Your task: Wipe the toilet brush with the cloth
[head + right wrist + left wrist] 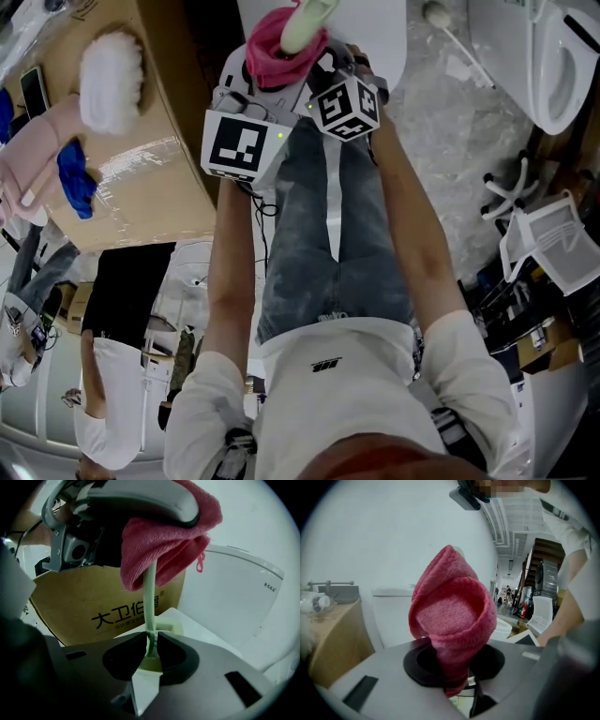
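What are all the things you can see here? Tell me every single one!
cloth: one, pink, wrapped over the brush handle's top
toilet brush: one, pale green, only its thin handle shows, upright
cardboard box: one, brown, behind the grippers
toilets: two, white, one just ahead, one at the head view's top right
fluffy thing: one, white, over the box
blue rag: one, beside the box
left gripper: grey, clamped on the cloth
right gripper: grey, clamped on the brush handle
arms: two, bare below white sleeves
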